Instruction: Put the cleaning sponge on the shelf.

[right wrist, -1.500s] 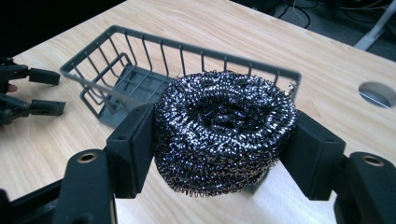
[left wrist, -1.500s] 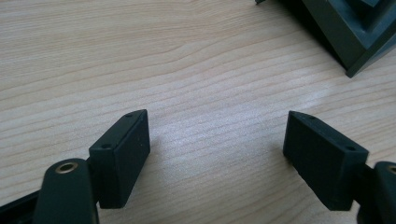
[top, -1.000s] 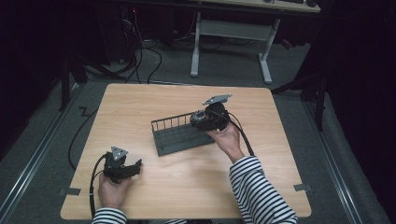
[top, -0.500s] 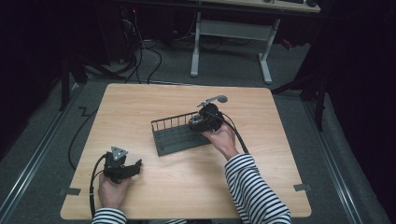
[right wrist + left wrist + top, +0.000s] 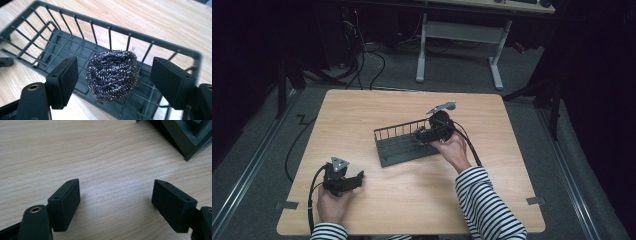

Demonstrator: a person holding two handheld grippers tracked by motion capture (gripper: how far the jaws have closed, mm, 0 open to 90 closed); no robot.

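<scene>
right tongs (image 5: 113, 82) just opened off scourer (image 5: 113, 75) | rack (image 5: 404, 145) long axis left-right (slightly slanted) | left tongs (image 5: 116, 203) wide

wooden table (image 5: 362, 115) | white-legged desk (image 5: 459, 37) behind; cables (image 5: 372, 60) on grey floor (image 5: 257, 150)

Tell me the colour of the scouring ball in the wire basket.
Shiny dark silver-grey metal; the scouring ball shows best in the right gripper view.

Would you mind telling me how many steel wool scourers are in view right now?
1: the steel wool scourer sits inside the dark wire basket, between the right gripper's open jaws.
</scene>
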